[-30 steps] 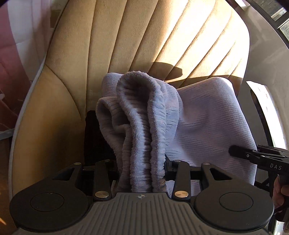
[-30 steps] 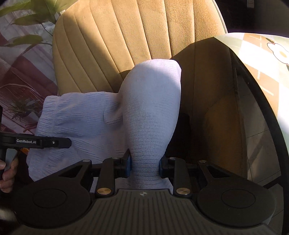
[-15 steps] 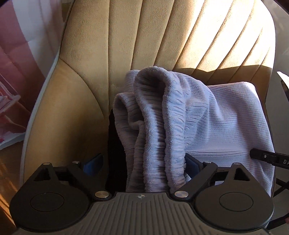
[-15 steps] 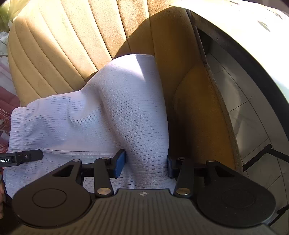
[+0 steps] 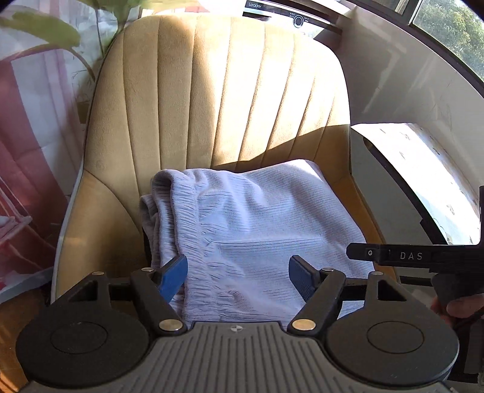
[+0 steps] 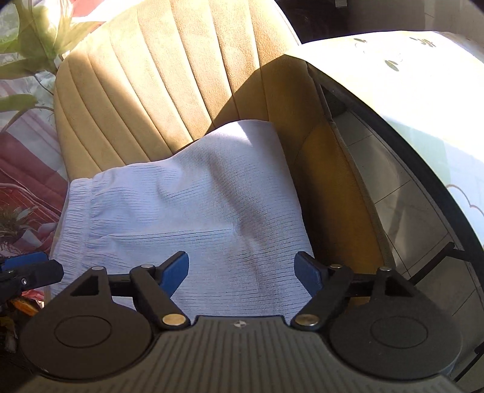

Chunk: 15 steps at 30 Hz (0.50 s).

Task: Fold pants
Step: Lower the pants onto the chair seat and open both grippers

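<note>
Light lavender ribbed pants [image 5: 257, 223] lie folded on the seat of a tan armchair [image 5: 211, 90], waistband bunched at the left side. My left gripper [image 5: 237, 276] hovers above their near edge. Its jaws are closing, the cloth lies below them and the blue pads [image 5: 174, 276] touch nothing. In the right wrist view the pants [image 6: 187, 211] lie flat under my right gripper [image 6: 242, 272]. Its jaws are opening and its pads [image 6: 308, 273] are clear of the fabric. One finger of the right gripper [image 5: 393, 255] reaches in from the right of the left wrist view.
The chair's ribbed backrest [image 6: 166, 75] rises behind the pants. A round table with a pale patterned cloth [image 6: 408, 90] stands close on the right, over tiled floor [image 6: 408, 217]. A leafy plant [image 5: 39, 27] and a pink curtain [image 5: 24, 151] stand on the left. A hand [image 5: 459, 308] holds the right gripper.
Both grippers held raised folds of the pants a second ago. They have let go, the cloth has dropped flat onto the seat, and both grippers have lifted and drawn back.
</note>
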{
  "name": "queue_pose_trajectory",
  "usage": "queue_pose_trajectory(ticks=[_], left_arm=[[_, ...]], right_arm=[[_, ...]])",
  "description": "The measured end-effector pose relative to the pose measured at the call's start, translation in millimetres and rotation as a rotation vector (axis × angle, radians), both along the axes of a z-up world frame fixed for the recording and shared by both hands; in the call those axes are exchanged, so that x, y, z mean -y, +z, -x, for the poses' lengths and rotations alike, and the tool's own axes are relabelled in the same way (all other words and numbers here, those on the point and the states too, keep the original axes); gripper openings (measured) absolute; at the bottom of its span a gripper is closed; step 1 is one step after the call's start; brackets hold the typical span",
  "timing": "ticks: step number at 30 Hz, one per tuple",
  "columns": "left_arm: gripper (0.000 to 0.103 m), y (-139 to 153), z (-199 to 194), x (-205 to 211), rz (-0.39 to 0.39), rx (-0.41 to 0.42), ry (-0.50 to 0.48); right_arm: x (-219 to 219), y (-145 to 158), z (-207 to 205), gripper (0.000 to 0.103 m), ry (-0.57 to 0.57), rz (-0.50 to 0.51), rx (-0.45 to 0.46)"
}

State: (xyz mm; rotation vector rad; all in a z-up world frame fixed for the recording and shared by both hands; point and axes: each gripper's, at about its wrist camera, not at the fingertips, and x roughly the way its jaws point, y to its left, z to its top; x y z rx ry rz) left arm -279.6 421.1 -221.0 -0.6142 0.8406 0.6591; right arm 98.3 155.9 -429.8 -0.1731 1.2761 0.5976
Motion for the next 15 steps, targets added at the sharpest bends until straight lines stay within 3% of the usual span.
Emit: queue_pose_trajectory(ticks=[2,8,15], left_arm=[[0.054,-10,-4,4,0.049,-0.007,-0.021],[0.051,-57,-5,3,0.048,-0.113,0.021],[0.046,-103,-1,-14,0.053,-0.164,0.062]], right_arm=[[1,-4,5,0.081,0.026,0.001,-0.006],[2,-35,14,0.081,0.060,0.071,-0.011],[-9,-60,18,0.084,0.149,0.091,-0.007]])
